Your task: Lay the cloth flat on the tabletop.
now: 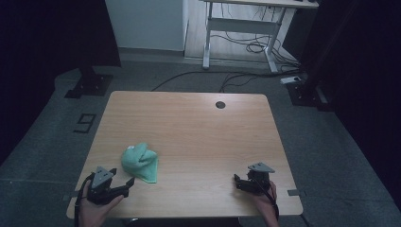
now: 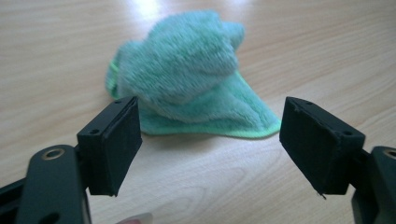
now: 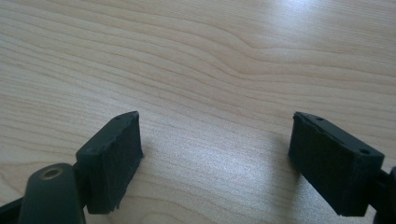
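Observation:
A crumpled green cloth (image 1: 140, 162) lies on the wooden table (image 1: 189, 127) toward its front left. In the left gripper view the fluffy cloth (image 2: 187, 84) is heaped just beyond the wide-apart jaws, not touching them. My left gripper (image 1: 120, 182) rests at the front left corner, open, just short of the cloth's near edge. My right gripper (image 1: 238, 182) sits at the front right, open, with bare wood between its pads (image 3: 114, 154). A hand holds each gripper from the near edge.
A small dark round grommet (image 1: 220, 104) sits in the tabletop near the far edge. Beyond the table stand a white desk frame (image 1: 241, 28) with cables on the floor and dark stands at both sides.

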Demonstrator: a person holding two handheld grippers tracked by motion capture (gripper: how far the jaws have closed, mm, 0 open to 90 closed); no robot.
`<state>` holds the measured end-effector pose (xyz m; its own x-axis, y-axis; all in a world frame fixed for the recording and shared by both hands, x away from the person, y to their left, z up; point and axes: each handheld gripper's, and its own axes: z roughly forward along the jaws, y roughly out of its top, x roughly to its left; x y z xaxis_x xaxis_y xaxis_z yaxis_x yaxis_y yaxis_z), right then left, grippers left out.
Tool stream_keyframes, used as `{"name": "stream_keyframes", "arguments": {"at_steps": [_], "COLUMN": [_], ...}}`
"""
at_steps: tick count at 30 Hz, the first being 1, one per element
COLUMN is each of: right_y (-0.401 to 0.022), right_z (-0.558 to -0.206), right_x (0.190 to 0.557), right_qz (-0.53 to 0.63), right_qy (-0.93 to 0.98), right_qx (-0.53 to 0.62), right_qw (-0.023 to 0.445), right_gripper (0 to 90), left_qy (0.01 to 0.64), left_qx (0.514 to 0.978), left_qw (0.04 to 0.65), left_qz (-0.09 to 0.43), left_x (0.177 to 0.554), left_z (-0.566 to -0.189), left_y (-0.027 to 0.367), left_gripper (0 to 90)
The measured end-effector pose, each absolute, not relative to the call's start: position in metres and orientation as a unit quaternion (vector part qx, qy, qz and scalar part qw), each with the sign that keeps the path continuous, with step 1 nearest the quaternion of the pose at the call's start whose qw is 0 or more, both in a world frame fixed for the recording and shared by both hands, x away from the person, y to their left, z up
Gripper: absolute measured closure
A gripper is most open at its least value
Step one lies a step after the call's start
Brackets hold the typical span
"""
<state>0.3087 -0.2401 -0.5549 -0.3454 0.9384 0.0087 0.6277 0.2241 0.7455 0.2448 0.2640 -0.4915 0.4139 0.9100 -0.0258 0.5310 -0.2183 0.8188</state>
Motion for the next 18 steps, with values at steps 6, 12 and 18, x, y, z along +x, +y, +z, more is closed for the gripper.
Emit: {"name": "stream_keyframes", "arguments": {"at_steps": [6, 12, 18], "right_y": [-0.24, -0.24, -0.24], "right_z": [-0.555, -0.555, -0.555], "right_x": [0.309, 0.309, 0.309], "right_qz": [0.337, 0.337, 0.337], "right_qy": [0.748, 0.747, 0.747], "right_qx": [0.524, 0.524, 0.525], "right_qw": [0.23, 0.231, 0.231], "right_gripper": [17.5, 17.6, 17.6], "left_qy": [0.478, 0.48, 0.482], "left_qx": [0.75, 0.755, 0.765], "left_qw": [0.385, 0.382, 0.363], "left_qz": [0.247, 0.232, 0.224], "left_x": [0.26, 0.293, 0.314], "left_z": [-0.482, -0.488, -0.502], "left_y": [0.262, 0.254, 0.247], "left_gripper": [18.8, 15.3, 15.8]}}
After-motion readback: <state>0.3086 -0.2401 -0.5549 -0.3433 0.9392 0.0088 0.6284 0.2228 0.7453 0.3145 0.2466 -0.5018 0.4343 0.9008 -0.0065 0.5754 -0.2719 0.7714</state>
